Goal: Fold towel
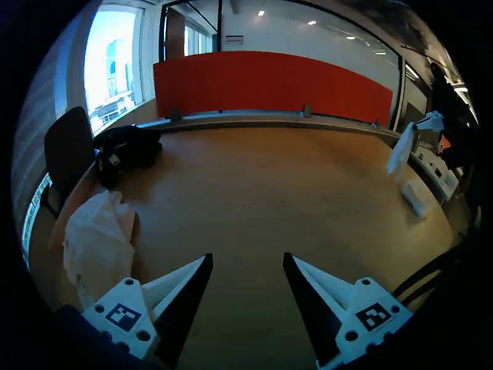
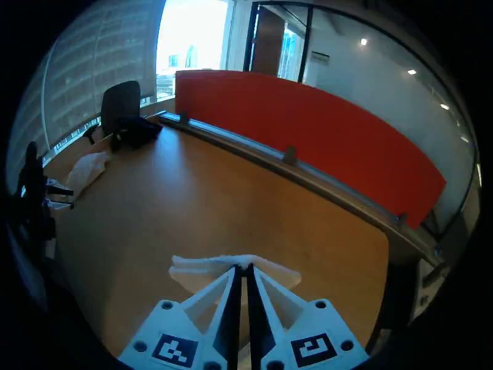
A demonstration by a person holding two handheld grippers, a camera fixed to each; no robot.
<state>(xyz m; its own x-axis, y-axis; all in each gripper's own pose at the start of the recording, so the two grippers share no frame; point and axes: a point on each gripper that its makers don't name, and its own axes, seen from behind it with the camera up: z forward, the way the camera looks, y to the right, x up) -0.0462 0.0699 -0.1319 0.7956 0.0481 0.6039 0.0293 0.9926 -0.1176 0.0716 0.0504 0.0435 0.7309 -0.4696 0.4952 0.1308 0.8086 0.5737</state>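
A white towel [image 2: 209,266] is pinched between the fingertips of my right gripper [image 2: 244,269], which is shut on it above the wooden table [image 2: 185,197]. In the left gripper view that same towel [image 1: 400,154] hangs limp at the far right from the right gripper [image 1: 431,121], held up over the table edge. A second white cloth [image 1: 416,197] lies flat on the table just below it. My left gripper [image 1: 248,260] stands open low over the bare table [image 1: 259,185], with nothing between its fingers.
A pale crumpled bag [image 1: 98,240] lies at the table's left edge, a black bag [image 1: 126,148] behind it and a dark chair [image 1: 68,148] beside. A red partition [image 1: 271,83] runs along the far side. A dark figure [image 2: 31,197] stands at the left edge.
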